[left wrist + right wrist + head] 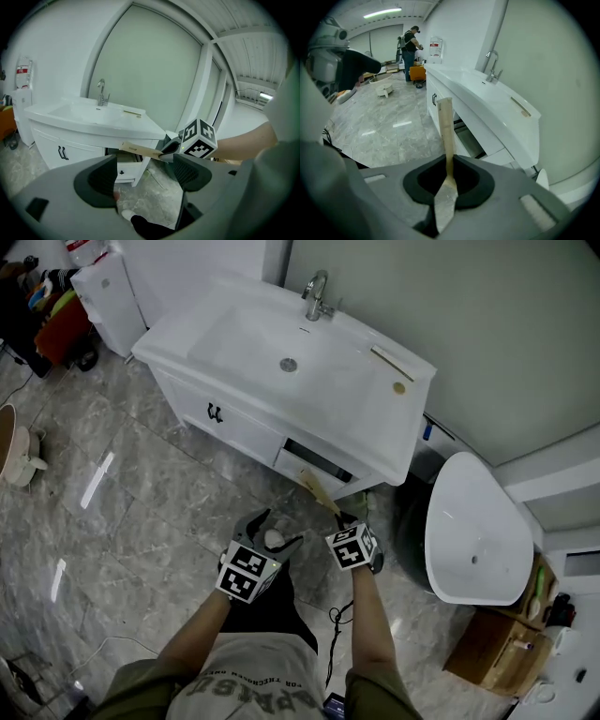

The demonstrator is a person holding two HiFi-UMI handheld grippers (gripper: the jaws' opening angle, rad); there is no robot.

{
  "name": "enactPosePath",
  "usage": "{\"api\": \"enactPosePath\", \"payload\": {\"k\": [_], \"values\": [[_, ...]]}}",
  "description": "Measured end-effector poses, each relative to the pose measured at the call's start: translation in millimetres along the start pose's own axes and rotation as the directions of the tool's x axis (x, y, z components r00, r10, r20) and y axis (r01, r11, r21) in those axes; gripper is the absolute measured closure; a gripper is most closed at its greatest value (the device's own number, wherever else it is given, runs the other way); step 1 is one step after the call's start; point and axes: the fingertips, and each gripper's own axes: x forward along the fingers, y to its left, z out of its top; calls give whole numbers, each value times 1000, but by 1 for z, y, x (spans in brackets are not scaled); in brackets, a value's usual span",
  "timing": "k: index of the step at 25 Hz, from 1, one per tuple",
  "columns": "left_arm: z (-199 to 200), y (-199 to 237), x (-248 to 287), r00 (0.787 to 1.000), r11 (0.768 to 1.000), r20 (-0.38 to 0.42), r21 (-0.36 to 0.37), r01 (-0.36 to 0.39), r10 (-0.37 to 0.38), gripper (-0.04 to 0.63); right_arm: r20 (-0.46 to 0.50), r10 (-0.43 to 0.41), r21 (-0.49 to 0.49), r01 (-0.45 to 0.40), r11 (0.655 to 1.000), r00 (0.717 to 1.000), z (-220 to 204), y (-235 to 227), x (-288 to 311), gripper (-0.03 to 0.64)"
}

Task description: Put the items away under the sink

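right tongs (449, 180) are closed on a flat, pale wooden stick (446, 136), pinched near its wider lower end. the rest of the stick points straight out from between the jaws.

left tongs (150, 176) are open, with the jaws wide apart and nothing between them. through the gap you see only grey marble floor (154, 197) and what looks like the pale toe of a shoe (126, 214).

seen from the head view, the two tongs are side by side, near each other but not touching. they are low over the floor in front of a white sink cabinet (239, 427), each held in a bare-armed hand.

the stick slants up and to the left from the right tongs. its far tip is just under the front edge of the white tabletop (375, 409), close to the front right corner. there the tip meets the mouth of a drawer (314, 463) that is pulled partly out beneath the sink.

the basin (272, 343) is sunk into the middle of the tabletop, with a chrome tap (316, 296) at the back edge. a second thin stick (392, 362) lies near the back right corner, and a small round thing (399, 387) sits just in front of it.

two dark handles (215, 412) sit on the cabinet doors below the front left part of the tabletop.
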Motion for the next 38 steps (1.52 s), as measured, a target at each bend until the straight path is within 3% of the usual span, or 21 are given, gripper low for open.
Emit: {"api": "enactPosePath", "payload": {"k": [7,14,29,38], "values": [[-26,32,55,999,1000,-30,14,-13,13,238,-16,-11,127,13,992,1000,-12,-6,76,581],[-49,61,108,999,999,-39,35,-3,4,238,2,-80,203,78,976,997,-13,-26,144,580],[-93,108,203,1000,999,-3,48,8,-8,238,60,-164,208,148,967,985,-9,-70,254,580],[-115,124,235,999,998,-27,58,19,-17,238,65,-202,136,192,972,977,4,-91,293,580]]}}
